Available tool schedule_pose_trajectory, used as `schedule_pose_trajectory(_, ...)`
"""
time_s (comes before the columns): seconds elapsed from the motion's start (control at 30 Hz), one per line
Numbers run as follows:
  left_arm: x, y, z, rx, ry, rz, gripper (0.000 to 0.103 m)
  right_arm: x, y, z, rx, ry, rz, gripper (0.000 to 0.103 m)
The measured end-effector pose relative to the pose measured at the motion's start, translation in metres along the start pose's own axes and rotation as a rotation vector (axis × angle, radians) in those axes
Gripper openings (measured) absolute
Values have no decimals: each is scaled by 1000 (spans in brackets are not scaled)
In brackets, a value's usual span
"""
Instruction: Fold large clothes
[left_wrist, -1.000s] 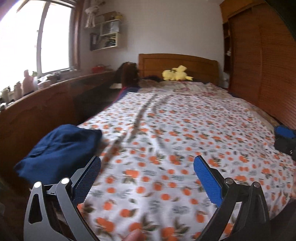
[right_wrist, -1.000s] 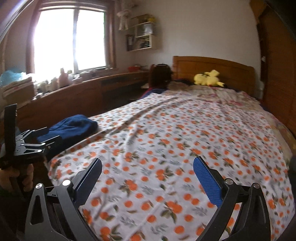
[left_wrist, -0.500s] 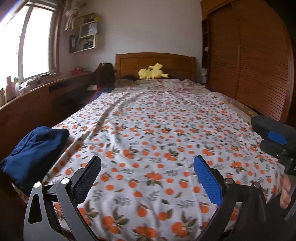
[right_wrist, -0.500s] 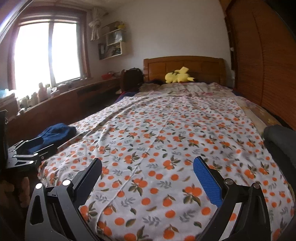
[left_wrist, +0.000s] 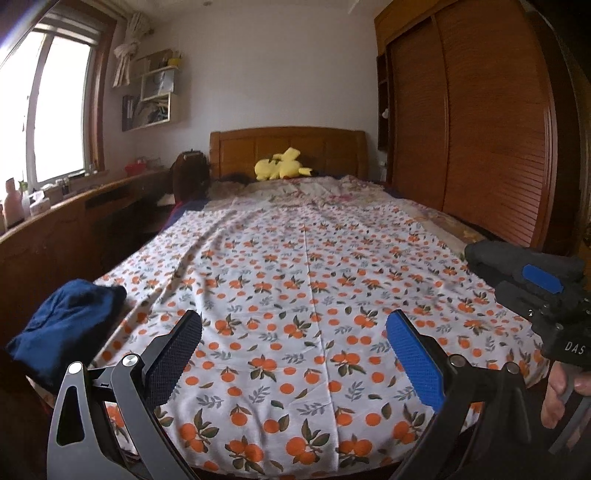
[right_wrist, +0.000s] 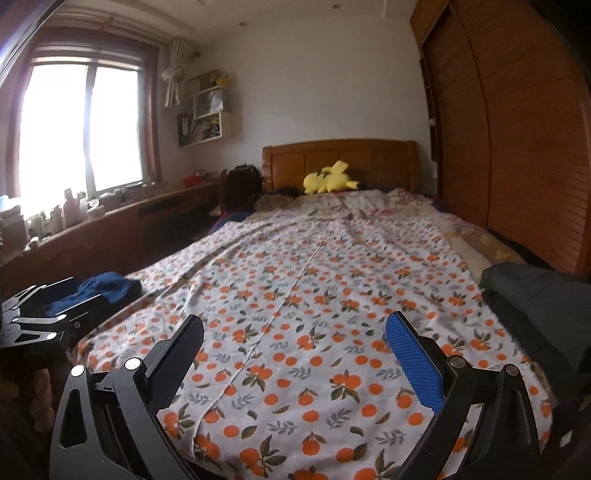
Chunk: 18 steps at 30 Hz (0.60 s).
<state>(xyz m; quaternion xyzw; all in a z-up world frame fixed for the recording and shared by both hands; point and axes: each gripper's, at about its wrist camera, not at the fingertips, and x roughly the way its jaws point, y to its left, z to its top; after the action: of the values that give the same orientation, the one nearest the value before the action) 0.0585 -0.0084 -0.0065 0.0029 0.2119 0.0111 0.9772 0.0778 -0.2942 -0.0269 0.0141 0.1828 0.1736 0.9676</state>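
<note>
The navy garment (left_wrist: 66, 325) lies crumpled at the near left corner of the bed (left_wrist: 458, 230), low and to the left of the left gripper (left_wrist: 293, 354), just outside its left finger. From the right gripper (right_wrist: 294, 356) it sits farther off, well left and ahead, partly hidden behind the other tool's frame. So the left gripper is clearly the nearer one, and my judgement is that the coming move is a swing left and down to pick the heap up at an edge.

Both grippers stand spread wide with nothing between their fingers, hovering over the foot of the bed and pointing up its length toward the headboard (left_wrist: 288, 147).

The garment is a soft, matte, dark blue mound with rounded folds; no collar, sleeve or hem can be told apart, so its long axis cannot be read, though the mound runs roughly along the bed's left edge. It looks like limp cloth that will sag when lifted. The sheet (left_wrist: 306, 288) beneath is thin white cotton printed with oranges and leaves, lightly creased, with a seam running lengthwise. A dark grey folded piece (right_wrist: 535, 306) rests right of the right gripper.
</note>
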Motion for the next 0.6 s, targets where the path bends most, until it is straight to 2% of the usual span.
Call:
schedule_pose_trajectory(0.33, -44, -7, 20, 7, -75, 0, 101, -34, 2, 20, -9, -81, -34, 95)
schedule_pose_trajectory(0.6, -51, -4, 20, -7, -81, -6, 101, -36, 4, 20, -15, -85, -37, 95)
